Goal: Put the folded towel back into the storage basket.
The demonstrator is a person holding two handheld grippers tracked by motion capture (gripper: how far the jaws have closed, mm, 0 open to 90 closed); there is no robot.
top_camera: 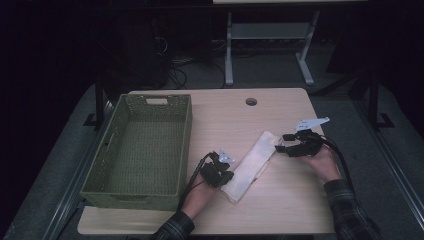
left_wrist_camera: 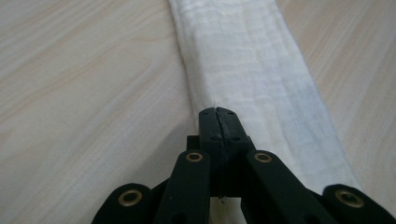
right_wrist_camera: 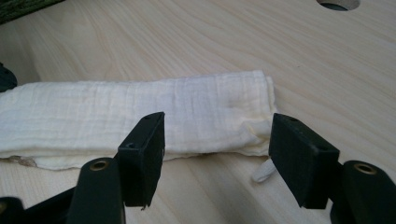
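A: Start from the left. What is there?

B: The green basket (top_camera: 137, 150) stands at the left of the table (top_camera: 280, 210), and you have nothing in it. I think the cloth (top_camera: 250, 167) goes there later.

A: And your left gripper (top_camera: 220, 175)?

B: Its jaws are pressed fully together at the near end of the cloth. In the left gripper view a few threads stick out between them, so I judge you pinch the cloth edge there. This keeps that end fixed.

A: Where does the cloth lie?

B: It lies folded into a long strip in the middle of the table, right of the basket, running diagonally from one gripper to the other.

A: And your right gripper (top_camera: 281, 144)?

B: Its jaws stand about half open at the far end of the cloth (right_wrist_camera: 140, 112) and hold nothing. The pads (right_wrist_camera: 142, 156) do not touch it.
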